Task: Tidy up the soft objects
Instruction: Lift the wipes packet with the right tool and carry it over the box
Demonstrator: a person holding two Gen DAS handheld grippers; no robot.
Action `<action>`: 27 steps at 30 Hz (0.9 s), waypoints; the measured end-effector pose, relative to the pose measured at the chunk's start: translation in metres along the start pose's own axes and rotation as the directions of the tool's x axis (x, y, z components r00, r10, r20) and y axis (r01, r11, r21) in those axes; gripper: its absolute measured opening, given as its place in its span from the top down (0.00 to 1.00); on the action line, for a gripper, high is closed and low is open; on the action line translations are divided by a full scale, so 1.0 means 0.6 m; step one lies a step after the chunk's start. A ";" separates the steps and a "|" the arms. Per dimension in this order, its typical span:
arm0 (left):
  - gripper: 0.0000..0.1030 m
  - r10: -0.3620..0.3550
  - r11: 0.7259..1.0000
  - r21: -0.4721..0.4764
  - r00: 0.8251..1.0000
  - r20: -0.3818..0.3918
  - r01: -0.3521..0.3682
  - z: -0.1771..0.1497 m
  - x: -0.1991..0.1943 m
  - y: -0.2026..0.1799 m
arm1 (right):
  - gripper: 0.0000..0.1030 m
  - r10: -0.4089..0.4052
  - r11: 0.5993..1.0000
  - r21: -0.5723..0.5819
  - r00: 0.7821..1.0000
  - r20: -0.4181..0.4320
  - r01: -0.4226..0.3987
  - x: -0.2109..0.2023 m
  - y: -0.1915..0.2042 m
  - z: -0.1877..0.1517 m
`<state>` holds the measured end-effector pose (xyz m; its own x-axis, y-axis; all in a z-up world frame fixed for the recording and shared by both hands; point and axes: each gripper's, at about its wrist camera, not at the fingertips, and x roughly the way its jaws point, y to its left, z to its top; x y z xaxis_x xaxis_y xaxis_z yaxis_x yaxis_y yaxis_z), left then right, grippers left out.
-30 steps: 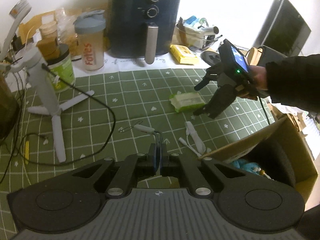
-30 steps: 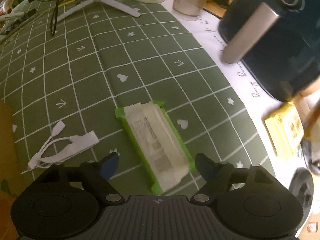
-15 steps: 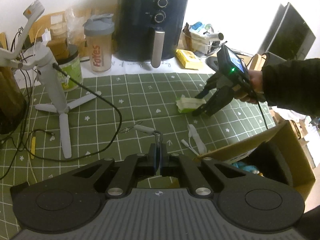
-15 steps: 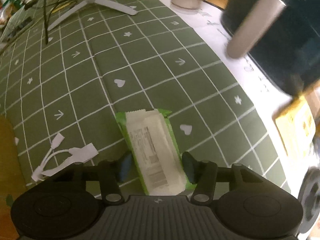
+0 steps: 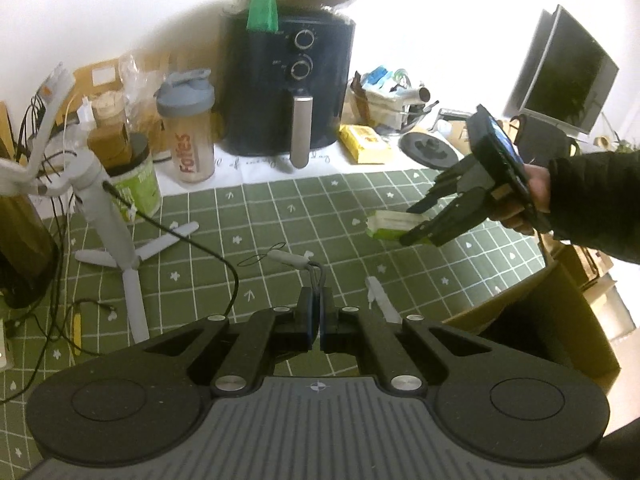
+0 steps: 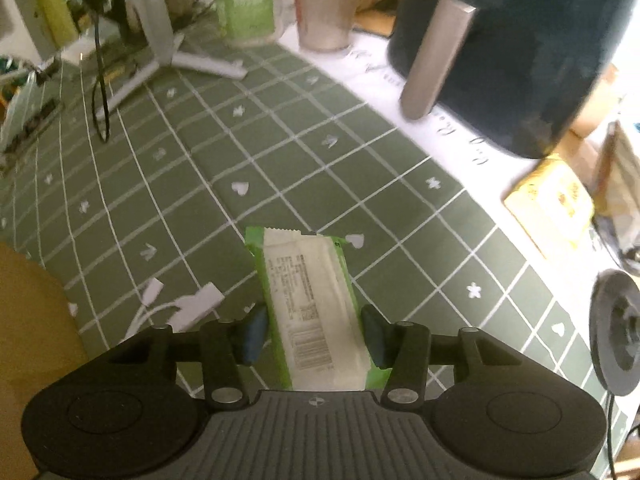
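Grasping was the step: my right hand-held gripper (image 6: 314, 334) clamped the wet-wipes pack (image 6: 310, 304) just above the worktop (image 6: 192, 184); my left hand-held gripper (image 5: 319, 320) sat together, empty. Next, I judged, carry it to the near-right cardboard box (image 5: 552, 316).

A lived-in home kitchen corner is suggested — an air fryer (image 5: 289, 84), a shaker bottle (image 5: 188, 136) and food packets are crowded along a table (image 5: 280, 208) spread with a green checked cloth.

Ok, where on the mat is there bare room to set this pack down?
Bare mat lies between the tripod and the wipes pack, in front of the air fryer. Crowded by the grey cable, white adapter and cardboard box.
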<state>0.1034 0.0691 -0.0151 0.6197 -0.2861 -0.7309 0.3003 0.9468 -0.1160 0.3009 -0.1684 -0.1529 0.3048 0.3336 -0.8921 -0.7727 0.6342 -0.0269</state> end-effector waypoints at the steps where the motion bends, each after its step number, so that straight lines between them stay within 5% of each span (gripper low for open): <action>1: 0.97 0.000 1.000 0.003 1.000 0.005 0.000 0.002 -0.003 -0.002 | 0.49 -0.005 1.000 0.009 1.000 0.013 0.005 -0.009 0.000 -0.003; 11: 0.97 -0.021 0.999 0.050 0.999 0.040 0.019 0.019 -0.021 -0.033 | 0.50 -0.072 0.989 0.138 0.983 0.167 0.048 -0.123 0.013 -0.030; 27: 0.97 -0.074 0.992 0.107 0.997 0.031 0.070 0.010 -0.041 -0.095 | 0.50 -0.051 0.953 0.298 0.945 0.324 -0.050 -0.284 0.094 -0.116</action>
<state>0.0754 0.0213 0.0133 0.6178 -0.3596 -0.6993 0.4189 0.9031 -0.0943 0.1668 -0.2383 -0.0339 0.5076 0.5086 -0.6954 -0.5865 0.7953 0.1536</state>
